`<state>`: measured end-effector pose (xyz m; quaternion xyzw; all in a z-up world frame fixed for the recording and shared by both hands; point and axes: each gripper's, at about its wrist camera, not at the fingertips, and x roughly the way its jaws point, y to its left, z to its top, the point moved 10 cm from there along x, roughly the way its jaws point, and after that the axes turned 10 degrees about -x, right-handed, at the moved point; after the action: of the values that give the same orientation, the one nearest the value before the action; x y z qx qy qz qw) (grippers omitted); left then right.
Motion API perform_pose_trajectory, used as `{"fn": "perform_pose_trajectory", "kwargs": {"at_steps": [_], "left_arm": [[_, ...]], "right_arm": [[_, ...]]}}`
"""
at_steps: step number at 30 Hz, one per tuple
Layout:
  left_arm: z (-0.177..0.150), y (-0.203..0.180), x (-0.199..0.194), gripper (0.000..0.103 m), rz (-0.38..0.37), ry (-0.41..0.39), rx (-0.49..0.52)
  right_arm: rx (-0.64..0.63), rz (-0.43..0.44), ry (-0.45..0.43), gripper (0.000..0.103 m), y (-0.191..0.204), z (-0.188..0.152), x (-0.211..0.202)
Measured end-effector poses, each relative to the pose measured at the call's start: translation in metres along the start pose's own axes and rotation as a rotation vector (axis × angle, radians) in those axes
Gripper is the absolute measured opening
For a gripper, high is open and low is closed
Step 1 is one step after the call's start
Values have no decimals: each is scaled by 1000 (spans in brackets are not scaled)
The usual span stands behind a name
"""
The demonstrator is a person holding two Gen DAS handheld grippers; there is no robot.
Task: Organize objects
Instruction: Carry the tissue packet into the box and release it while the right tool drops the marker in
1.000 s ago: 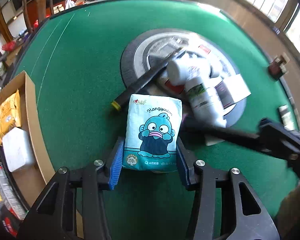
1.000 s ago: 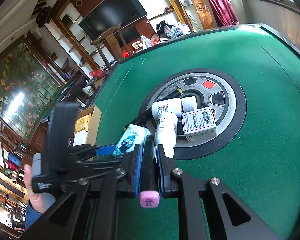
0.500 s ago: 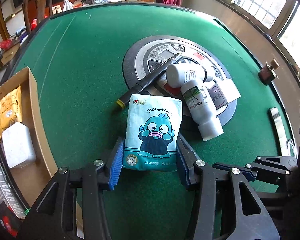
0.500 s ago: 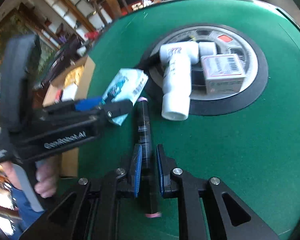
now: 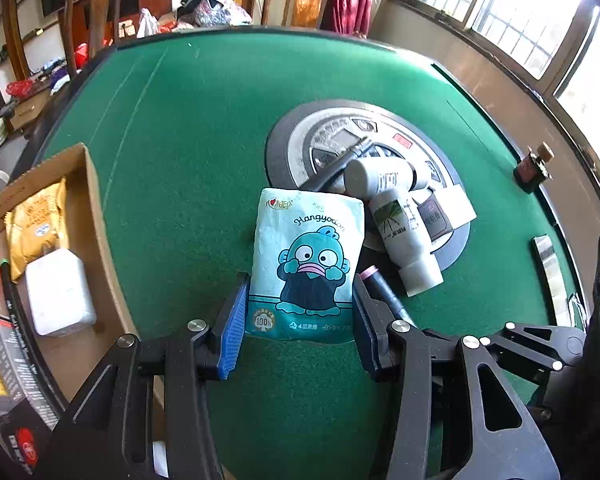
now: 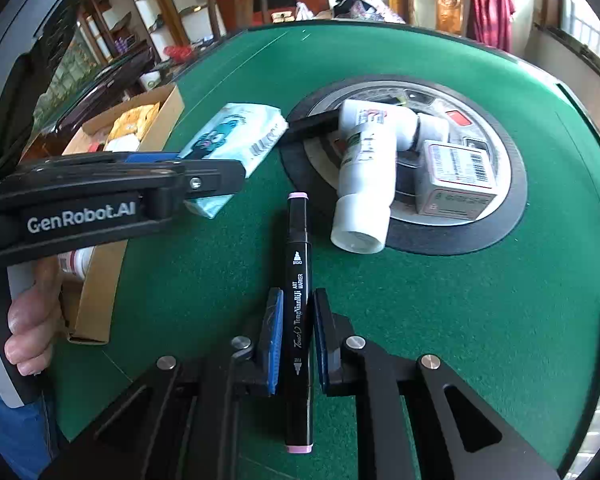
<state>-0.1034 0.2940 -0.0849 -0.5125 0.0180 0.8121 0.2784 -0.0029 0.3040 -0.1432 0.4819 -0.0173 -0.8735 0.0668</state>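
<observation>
Right gripper: clamped tight on a black double-ended art marker with pink end caps; the marker's long axis runs from 6 to 12 o'clock, straight along the fingers.
Left gripper: partly open, blue pads pressed on both sides of a pale blue tissue pack printed with a cartoon fish face, held above the green felt table.
Key relation: the open brown cardboard box lies at 9 o'clock of the left gripper, near it; the left hand is likely closer.
Farther: white plastic bottles lie on the round centre panel at 1 o'clock.
</observation>
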Motion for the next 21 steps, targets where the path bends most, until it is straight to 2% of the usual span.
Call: {"fn": "perform_pose_trajectory", "kwargs": {"at_steps": [3,6,14,21], "left_arm": [[4,0,-13,47,-5,-36,-2],[9,3,-29,47,-22,-73,-11],[24,33,-79,47,-54,-179,-66],[32,95,-106,47,-43,-220,-174]], "right_arm": [[22,17,-91,13,-2,9,-19],[38,35,-128,13,-5,13,-24],[66,111,-117,13,4,14,-15],[64,173,-113,13,33,29,-16]]}}
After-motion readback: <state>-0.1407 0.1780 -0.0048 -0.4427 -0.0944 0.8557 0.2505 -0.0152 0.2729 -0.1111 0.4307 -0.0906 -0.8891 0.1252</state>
